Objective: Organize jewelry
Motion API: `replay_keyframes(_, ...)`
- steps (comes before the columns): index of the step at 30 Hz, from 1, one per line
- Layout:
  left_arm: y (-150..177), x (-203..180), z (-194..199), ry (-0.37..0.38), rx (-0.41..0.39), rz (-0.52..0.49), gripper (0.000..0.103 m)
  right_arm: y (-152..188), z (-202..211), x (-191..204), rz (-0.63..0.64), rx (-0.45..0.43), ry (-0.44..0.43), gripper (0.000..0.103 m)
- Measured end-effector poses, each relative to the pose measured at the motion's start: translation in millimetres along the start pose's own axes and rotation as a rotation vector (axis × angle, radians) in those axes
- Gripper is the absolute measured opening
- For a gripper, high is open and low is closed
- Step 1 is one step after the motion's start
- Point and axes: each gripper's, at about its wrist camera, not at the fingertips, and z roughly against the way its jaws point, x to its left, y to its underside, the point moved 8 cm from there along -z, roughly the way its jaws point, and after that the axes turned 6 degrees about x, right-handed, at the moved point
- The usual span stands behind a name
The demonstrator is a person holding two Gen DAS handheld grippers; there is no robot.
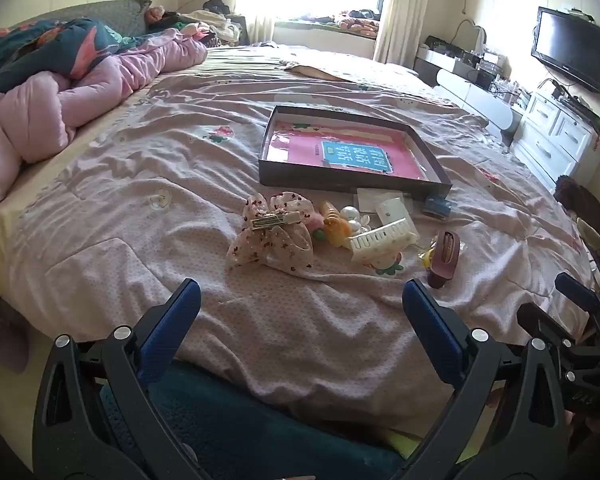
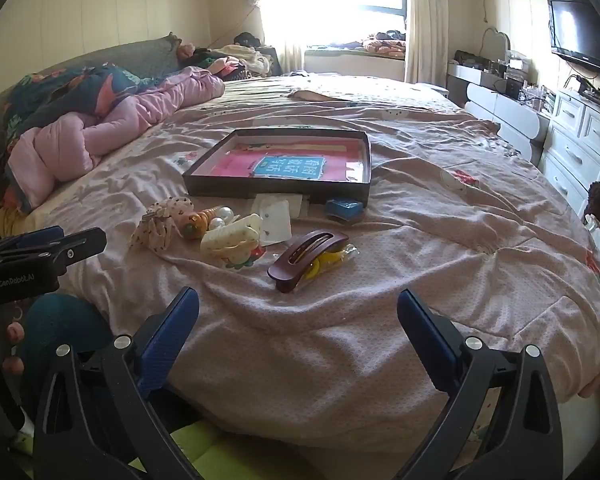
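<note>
Hair clips (image 2: 307, 255), one box (image 2: 278, 189), two grippers (image 2: 298, 312)

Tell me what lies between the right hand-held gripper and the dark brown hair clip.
Only bare pink bedspread. In the right wrist view, the open right hand-held gripper hovers short of the brown hair clip, with nothing on the cloth between them.

1. bedspread (image 2: 380, 280): pink cloth, matt, wrinkled, finely textured.
2. hair bow (image 1: 270, 232): thin dotted fabric with a shiny metal clip.
3. brown hair clip (image 2: 306, 254): smooth glossy plastic.
4. cream comb clip (image 1: 382, 238): smooth plastic.
5. shallow box (image 2: 280, 190): dark matt cardboard, glossy pink printed lining.
6. pearl beads (image 2: 225, 214): glossy.
</note>
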Motion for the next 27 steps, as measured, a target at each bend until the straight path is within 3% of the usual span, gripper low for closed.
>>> replay_keyframes(27,2.6,2.0,-4.4,0.000,0.000,0.004,0.093,0.1,1.4,-0.8,-0.003,-0.003,0.000,0.097)
